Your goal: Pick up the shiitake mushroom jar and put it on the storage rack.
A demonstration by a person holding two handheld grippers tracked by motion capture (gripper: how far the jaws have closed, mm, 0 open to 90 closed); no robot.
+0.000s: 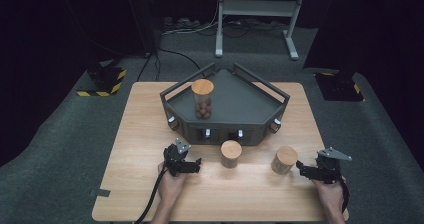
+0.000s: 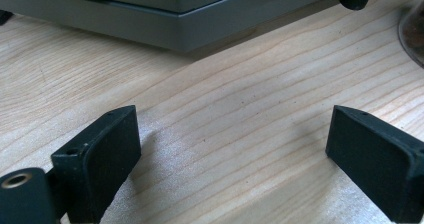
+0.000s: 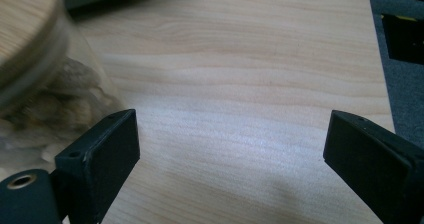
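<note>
Glass under a wooden lid, the right jar (image 1: 284, 160) stands on the tabletop (image 1: 125, 134) before the grey tray (image 1: 235, 106); rigid, smooth, breakable. Your spread, empty right claw (image 1: 302, 167) should pinch its body.

Left gripper (image 1: 192, 165): held low in the left hand (image 1: 171, 184), jaws stood wide apart, nothing between the pads.
Right gripper (image 1: 302, 168): held low in the right hand (image 1: 330, 189), jaws stood wide apart, gap between the fingertips empty.
Forearms: entered from the bottom edge.
</note>
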